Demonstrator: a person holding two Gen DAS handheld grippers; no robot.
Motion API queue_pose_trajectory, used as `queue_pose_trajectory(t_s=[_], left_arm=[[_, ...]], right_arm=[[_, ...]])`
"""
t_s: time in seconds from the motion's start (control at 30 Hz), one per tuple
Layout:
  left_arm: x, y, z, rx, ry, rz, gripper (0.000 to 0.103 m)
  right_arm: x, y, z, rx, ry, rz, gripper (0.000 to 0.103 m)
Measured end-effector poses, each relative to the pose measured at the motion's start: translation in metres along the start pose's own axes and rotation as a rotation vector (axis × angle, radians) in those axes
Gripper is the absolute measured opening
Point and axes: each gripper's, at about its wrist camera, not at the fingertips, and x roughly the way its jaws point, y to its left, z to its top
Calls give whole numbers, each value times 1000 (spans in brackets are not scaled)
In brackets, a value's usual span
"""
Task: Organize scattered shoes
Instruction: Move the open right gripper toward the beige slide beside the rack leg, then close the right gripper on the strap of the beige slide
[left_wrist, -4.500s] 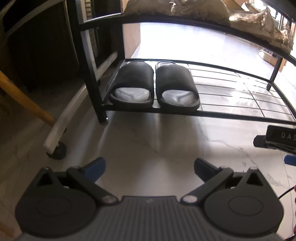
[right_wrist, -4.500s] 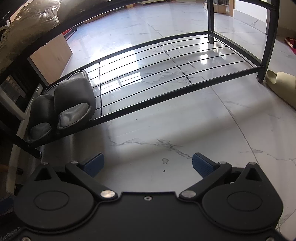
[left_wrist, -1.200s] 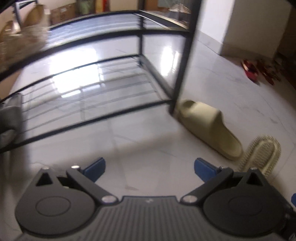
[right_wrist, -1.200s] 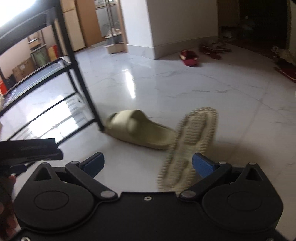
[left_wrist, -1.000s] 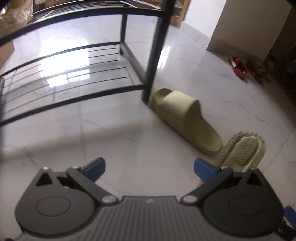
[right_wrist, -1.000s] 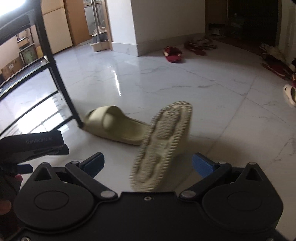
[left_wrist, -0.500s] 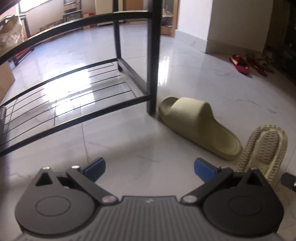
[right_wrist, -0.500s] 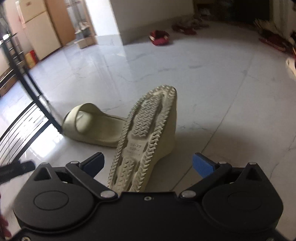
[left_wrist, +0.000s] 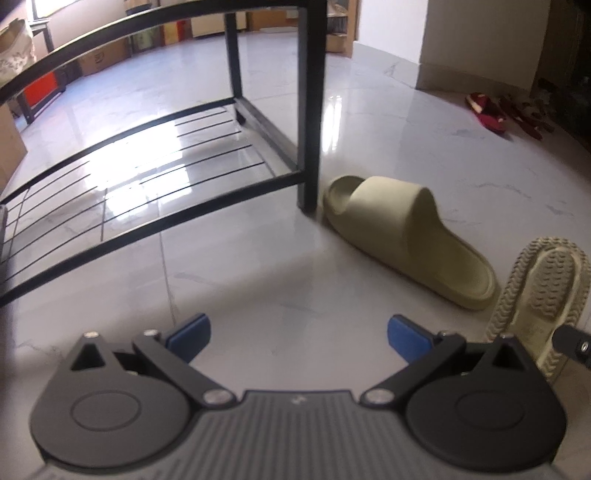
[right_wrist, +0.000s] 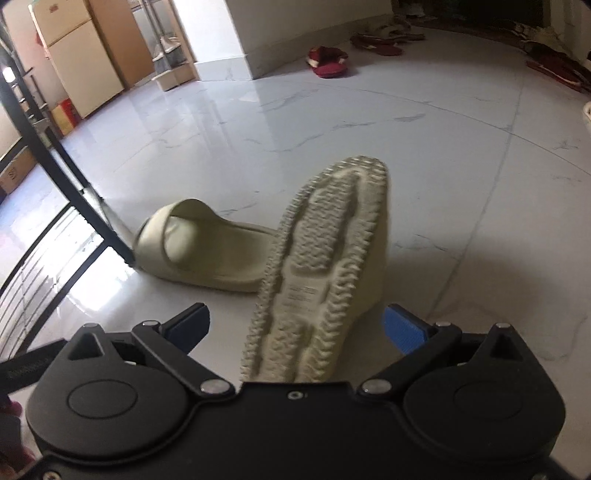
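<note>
White marble-veined floor tiles (left_wrist: 258, 266) fill both of your wrist views, glossy enough to mirror the window light. Left wrist view, from left to right: the black metal shoe rack (left_wrist: 306, 110) occupies the left half, its lowest wire shelf bare in the part you can see and its front corner post standing on the floor near centre; just beside that post, toe opening toward it, lies the upright olive slide (left_wrist: 406, 236), sole down; further right, the overturned olive slide (left_wrist: 539, 291) shows its ribbed tread, its near end passing behind your gripper body; red footwear (left_wrist: 487, 114) lies well apart at the far wall. Your left gripper (left_wrist: 297, 334) hovers above bare floor with its blue-padded fingers (left_wrist: 190, 330) spread wide and nothing between them. Right wrist view, from left to right: the rack's post (right_wrist: 74, 177) slants down the left edge; the upright olive slide (right_wrist: 195, 247) rests at its foot; the overturned olive slide (right_wrist: 321, 273) leans tread-up on its edge, touching the heel end of its mate. Your right gripper (right_wrist: 295, 326) has its fingers (right_wrist: 404, 330) parted on either side of the overturned slide's near end, not closed on it; whether the pads touch it cannot be told. More red footwear (right_wrist: 328, 61) sits by the distant wall
</note>
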Motion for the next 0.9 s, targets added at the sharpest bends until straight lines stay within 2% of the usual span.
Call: queue_pose_trajectory(t_s=[0.13, 0.17, 0.27, 0.37, 0.43, 0.5, 0.53, 0.73, 0.8, 0.9], left_arm=[[2, 11, 1, -45, 13, 23, 102], [4, 12, 2, -46, 18, 34, 102], [8, 15, 1, -39, 42, 74, 102], [11, 21, 1, -69, 61, 71, 102], [11, 26, 2, -96, 69, 67, 102], [11, 32, 2, -129, 80, 69, 102], [11, 36, 1, -152, 85, 74, 102], [14, 61, -3, -266, 113, 172, 102], [13, 63, -3, -269, 98, 179, 102], [14, 57, -1, -217, 86, 188, 102]], right_arm=[[4, 22, 5, -104, -18, 31, 101], [5, 28, 6, -137, -21, 37, 97], [7, 40, 6, -213, -26, 45, 96], [8, 52, 6, -290, -52, 56, 94], [13, 57, 10, -292, -41, 94, 84], [20, 62, 14, -291, -30, 135, 69], [25, 66, 17, -294, -28, 151, 67], [72, 100, 26, -379, -36, 187, 69], [90, 110, 27, -388, -38, 194, 71], [112, 121, 29, -389, -33, 201, 69]])
